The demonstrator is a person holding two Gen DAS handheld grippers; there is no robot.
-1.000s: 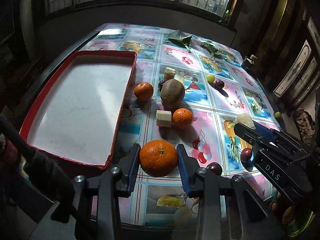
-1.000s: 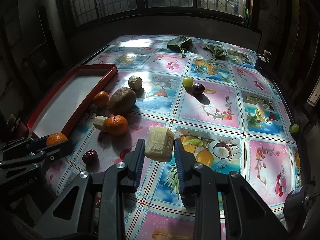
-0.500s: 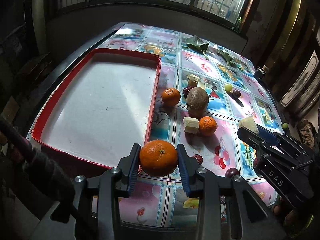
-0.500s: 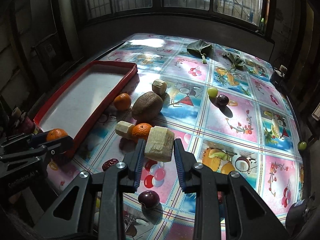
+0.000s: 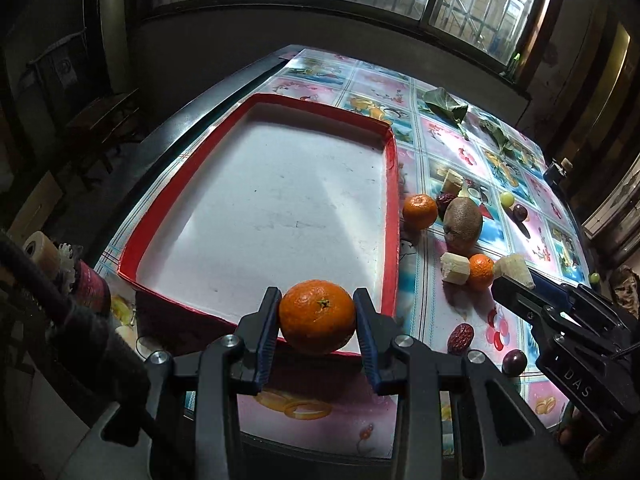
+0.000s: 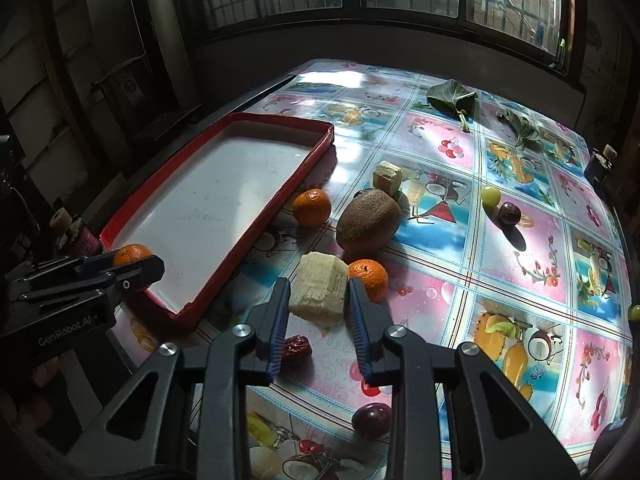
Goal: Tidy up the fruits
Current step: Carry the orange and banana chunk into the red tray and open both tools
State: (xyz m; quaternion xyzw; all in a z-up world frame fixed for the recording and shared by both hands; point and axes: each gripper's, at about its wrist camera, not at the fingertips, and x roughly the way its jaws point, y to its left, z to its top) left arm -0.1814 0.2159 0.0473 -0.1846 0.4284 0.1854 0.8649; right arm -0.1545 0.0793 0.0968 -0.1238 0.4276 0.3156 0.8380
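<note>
1. The left tool [image 5: 316, 330] pinches a large orange [image 5: 317, 316] between its pads, carried above the near rim of the red tray [image 5: 394, 216], toward the tray's near right corner.
2. The right tool [image 6: 318, 308] is pressed onto a pale fruit chunk [image 6: 319, 288], carried over the worktop [image 6: 520, 248] at about 3 o'clock of the tray, clear of its rim.
3. Done: nothing, as far as I can see. The tray's white floor shows bare; neither carried piece is set down in it yet.
4. Left on the worktop, all at 3 o'clock of the tray: a small orange [image 6: 311, 207] just beside the rim, a kiwi [image 6: 368, 220], a second small orange [image 6: 370, 278], a pale chunk [image 6: 387, 176] beyond the kiwi, a green grape [image 6: 490, 195] touching a dark one [image 6: 510, 213], a red date [image 6: 296, 350] and a dark plum [image 6: 372, 420] at the near edge.
5. Another pale chunk [image 5: 454, 267] shows in the left view only; a dark red piece behind the kiwi may be a second date, too hidden to tell.
6. Judgement: the sorting is at its start, two pieces in transit, the rest untouched.
</note>
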